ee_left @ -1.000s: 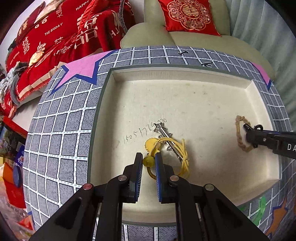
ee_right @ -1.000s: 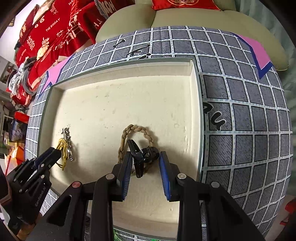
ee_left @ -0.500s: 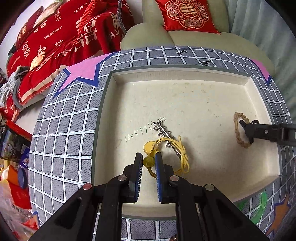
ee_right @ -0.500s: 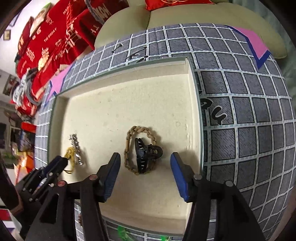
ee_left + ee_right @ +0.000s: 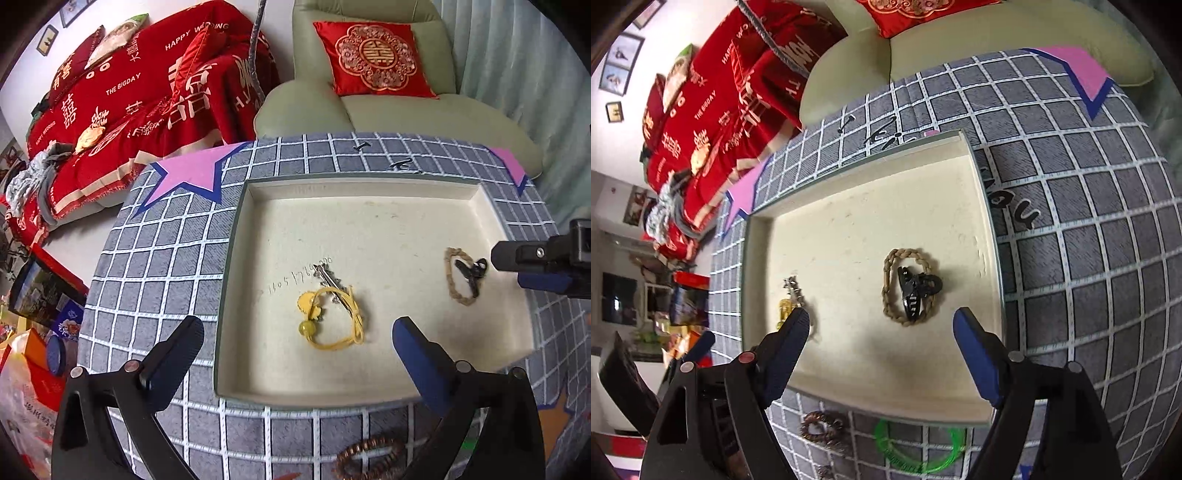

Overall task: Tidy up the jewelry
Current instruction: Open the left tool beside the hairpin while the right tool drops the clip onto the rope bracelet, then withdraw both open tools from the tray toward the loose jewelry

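Note:
A cream tray (image 5: 229, 295) sits on the grey checked cloth. In it lie a yellow cord bracelet (image 5: 351, 314) with a green bead, and a silver pin (image 5: 330, 278) across it. My left gripper (image 5: 297, 326) hovers over the bead, its jaws opening wide and touching nothing. To the right, a black claw clip (image 5: 914, 291) rests on a braided tan bracelet (image 5: 908, 253). My right gripper (image 5: 882, 319) stands just in front of them, jaws opening, pads clear of both. The same clip (image 5: 471, 271) shows in the left wrist view next to the right gripper (image 5: 517, 267).
A brown bead bracelet (image 5: 823, 432) and a green bangle (image 5: 916, 446) lie on the cloth in front of the tray's near wall. A pale armchair (image 5: 388, 110) with a red cushion and a sofa under red blankets (image 5: 129, 103) stand behind the table.
My left gripper let go of the yellow bracelet's bead, opened wide and rose. My right gripper released the black clip, kept opening and lifted away; clip and bracelets stay in the tray.

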`<state>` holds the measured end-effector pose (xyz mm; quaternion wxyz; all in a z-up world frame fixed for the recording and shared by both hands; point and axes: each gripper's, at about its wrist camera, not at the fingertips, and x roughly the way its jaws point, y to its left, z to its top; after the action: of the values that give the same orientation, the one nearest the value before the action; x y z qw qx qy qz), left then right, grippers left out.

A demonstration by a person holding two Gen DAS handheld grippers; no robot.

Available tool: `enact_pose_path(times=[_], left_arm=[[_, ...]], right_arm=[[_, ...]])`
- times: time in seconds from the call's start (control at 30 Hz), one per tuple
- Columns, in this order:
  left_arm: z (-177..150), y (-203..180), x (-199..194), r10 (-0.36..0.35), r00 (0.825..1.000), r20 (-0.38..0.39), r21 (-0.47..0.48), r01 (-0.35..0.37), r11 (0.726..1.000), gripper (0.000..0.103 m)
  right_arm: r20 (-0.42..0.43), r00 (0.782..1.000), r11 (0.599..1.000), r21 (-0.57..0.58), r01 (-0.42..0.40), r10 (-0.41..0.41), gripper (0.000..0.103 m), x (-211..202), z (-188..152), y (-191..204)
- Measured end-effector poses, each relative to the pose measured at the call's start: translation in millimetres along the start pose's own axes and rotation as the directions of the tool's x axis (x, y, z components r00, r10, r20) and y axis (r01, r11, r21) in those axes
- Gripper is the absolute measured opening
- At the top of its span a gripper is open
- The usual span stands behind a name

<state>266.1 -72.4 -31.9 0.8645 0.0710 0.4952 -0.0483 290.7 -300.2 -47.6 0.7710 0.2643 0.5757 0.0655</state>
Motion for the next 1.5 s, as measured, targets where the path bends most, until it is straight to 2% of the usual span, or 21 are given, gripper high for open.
enact_pose_path(times=[0.17,0.33,0.6,0.73,0.93,1.27,1.5], left_arm=[[-22,5,-25,-0.056,0.998,-0.026,-0.019,0.055,0.998,0.103],[-46,12,-43,-0.043,0.998,-0.045,-0.036,0.042,0.998,0.103],[-92,17,-63,-0.039,0.994,-0.103,-0.007,0.038,0.999,0.103],[-117,15,-71,-0.030,0.992,-0.124,0.011,0.032,0.999,0.103],[-145,12,-65,-0.069,0.975,-0.210,-0.017,0.067,0.998,0.103],[-182,1,-57,-0.074,0.947,-0.312,-0.018,0.072,0.997,0.103],[-188,4,-55,-0.078,0.945,-0.317,-0.036,0.070,0.997,0.103]], right_arm=[[0.032,0.999,0.999,-0.040,-0.015,0.016,0.085,-22,-17,5],[0.064,0.998,0.997,-0.078,-0.006,0.011,0.085,-41,-38,11],[0.003,1.000,0.995,-0.100,0.016,-0.016,0.085,-54,-80,12],[-0.027,0.998,0.991,-0.121,0.051,-0.055,0.085,-55,-108,7],[-0.076,0.991,0.985,-0.143,0.095,-0.107,0.085,-55,-146,-3],[-0.159,0.961,0.960,-0.208,0.189,-0.224,0.085,-43,-203,-18],[-0.197,0.932,0.929,-0.274,0.247,-0.306,0.085,-27,-228,-26]])
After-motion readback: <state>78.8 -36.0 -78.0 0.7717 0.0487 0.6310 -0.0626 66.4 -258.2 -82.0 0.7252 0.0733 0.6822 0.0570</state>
